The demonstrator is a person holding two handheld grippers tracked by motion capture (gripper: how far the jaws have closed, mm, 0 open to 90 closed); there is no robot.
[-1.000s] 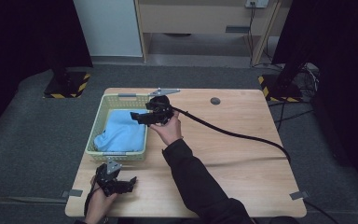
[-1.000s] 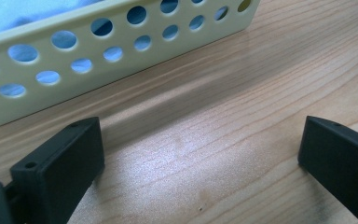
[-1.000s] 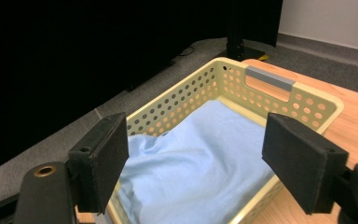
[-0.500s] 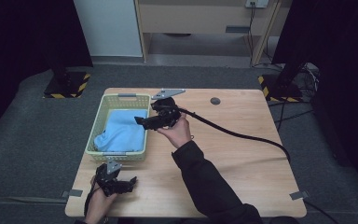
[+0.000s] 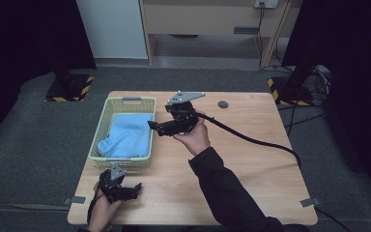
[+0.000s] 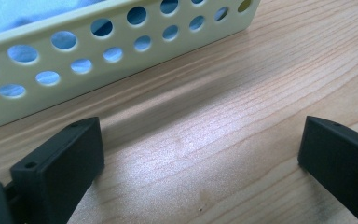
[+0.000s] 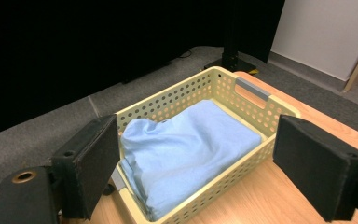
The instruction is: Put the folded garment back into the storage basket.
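Pale yellow plastic with round holes makes the basket [image 5: 124, 129] that stands on the left part of your wooden tabletop [image 5: 251, 169], and inside it lies a light blue cloth [image 5: 125, 137], folded loosely and filling most of the bottom. Your right tongs [image 5: 153, 126] are held in the air just beside the right wall of the basket, pointing toward it, with your right hand [image 5: 193, 137] under them and the grey three-cornered plate on top. In the right gripper view the two black jaws stand wide apart with nothing between them, and between them you see the basket [image 7: 242, 100] and the blue cloth [image 7: 186, 149] from the side, the cloth higher at the near end. Your left tongs [image 5: 134, 189] rest low at the near left edge of the tabletop, in your left hand [image 5: 104, 208], just in front of the near wall of the basket. In the left gripper view their jaws are also wide and empty, close above the wood grain [image 6: 214, 140], and the perforated basket wall [image 6: 98, 51] runs across the top with blue showing through the holes. A black cable [image 5: 261, 142] goes from the right tongs over the tabletop to the right edge.
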